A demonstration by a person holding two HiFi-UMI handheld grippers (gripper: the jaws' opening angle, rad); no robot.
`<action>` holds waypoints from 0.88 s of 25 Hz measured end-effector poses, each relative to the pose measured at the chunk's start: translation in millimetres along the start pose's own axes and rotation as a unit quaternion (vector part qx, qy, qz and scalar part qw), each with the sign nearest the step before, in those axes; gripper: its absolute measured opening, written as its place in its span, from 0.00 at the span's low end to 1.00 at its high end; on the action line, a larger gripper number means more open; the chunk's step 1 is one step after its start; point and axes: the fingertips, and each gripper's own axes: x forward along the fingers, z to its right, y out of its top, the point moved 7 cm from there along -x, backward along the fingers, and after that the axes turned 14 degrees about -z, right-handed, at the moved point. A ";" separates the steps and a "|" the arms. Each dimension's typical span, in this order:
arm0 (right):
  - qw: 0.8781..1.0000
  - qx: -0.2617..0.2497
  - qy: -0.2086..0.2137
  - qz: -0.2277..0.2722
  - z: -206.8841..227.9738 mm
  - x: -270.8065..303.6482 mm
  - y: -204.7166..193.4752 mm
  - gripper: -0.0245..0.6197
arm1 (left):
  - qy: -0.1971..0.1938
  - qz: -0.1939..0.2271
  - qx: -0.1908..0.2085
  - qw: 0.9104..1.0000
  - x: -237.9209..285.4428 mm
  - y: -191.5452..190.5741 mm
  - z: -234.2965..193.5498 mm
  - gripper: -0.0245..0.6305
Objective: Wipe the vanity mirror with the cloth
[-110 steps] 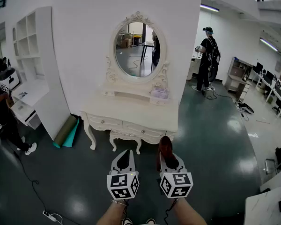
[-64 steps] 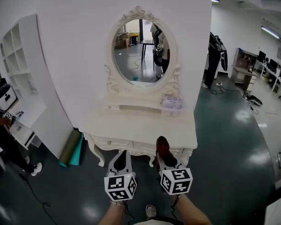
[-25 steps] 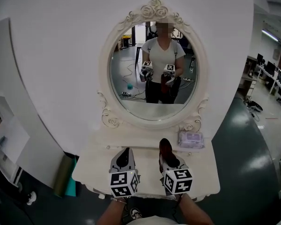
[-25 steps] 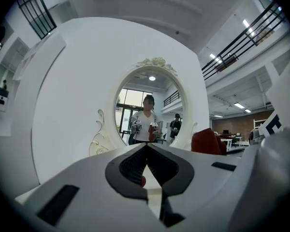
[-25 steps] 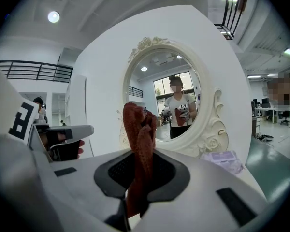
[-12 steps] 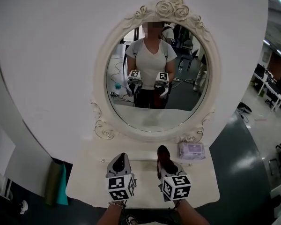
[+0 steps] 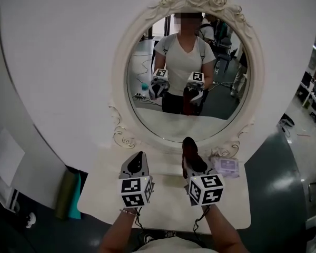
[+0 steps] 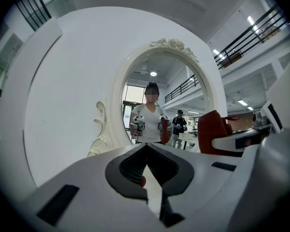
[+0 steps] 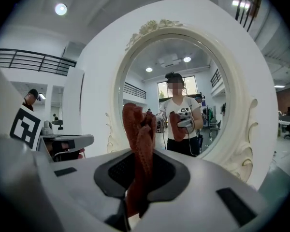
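The oval vanity mirror [image 7: 187, 73] in its carved cream frame fills the upper half of the head view and reflects a person holding both grippers. My right gripper [image 7: 190, 159] is shut on a dark red cloth [image 7: 189, 147], which sticks up out of the jaws just below the mirror's lower rim. In the right gripper view the cloth [image 9: 139, 139] stands upright in front of the mirror [image 9: 183, 91]. My left gripper [image 7: 137, 159] hovers over the vanity top [image 7: 163, 210], shut and holding nothing; its jaws [image 8: 146, 148] point at the mirror [image 8: 166, 105].
A pack of wipes [image 7: 227, 166] lies on the vanity top at the right, under the frame. White wall surrounds the mirror. A rolled green mat [image 7: 69, 194] leans by the wall at the left. Dark floor [image 7: 284, 194] lies to the right.
The view has closed in on the vanity, so the mirror now looms large. Both grippers have come over the vanity top, the right one with the cloth nearing the mirror's lower rim.
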 end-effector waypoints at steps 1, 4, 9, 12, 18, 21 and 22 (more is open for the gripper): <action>1.000 -0.015 0.005 0.004 1.0 1.5 11.4 0.13 | 0.003 0.004 0.009 1.000 1.1 8.2 -2.6 0.04; 0.997 -0.071 0.008 0.011 1.3 4.6 47.3 0.13 | 0.002 0.008 0.033 0.999 5.1 32.0 -8.2 0.04; 0.988 -0.153 -0.014 0.034 -2.7 6.4 108.0 0.13 | -0.002 0.021 0.051 0.998 10.3 73.9 -17.3 0.04; 0.978 -0.198 -0.034 0.049 -8.2 6.9 145.2 0.13 | 0.003 0.037 0.067 0.997 10.4 104.3 -22.8 0.04; 0.951 -0.285 -0.099 0.066 -31.5 7.9 219.0 0.13 | 0.009 0.062 0.075 0.995 12.2 167.4 -46.1 0.04; 0.932 -0.326 -0.144 0.069 -42.0 6.9 252.5 0.13 | 0.009 0.079 0.074 0.994 11.5 200.9 -54.4 0.04; 0.927 -0.334 -0.155 0.071 -45.5 6.3 262.8 0.13 | 0.011 0.084 0.076 0.994 10.4 211.7 -56.5 0.04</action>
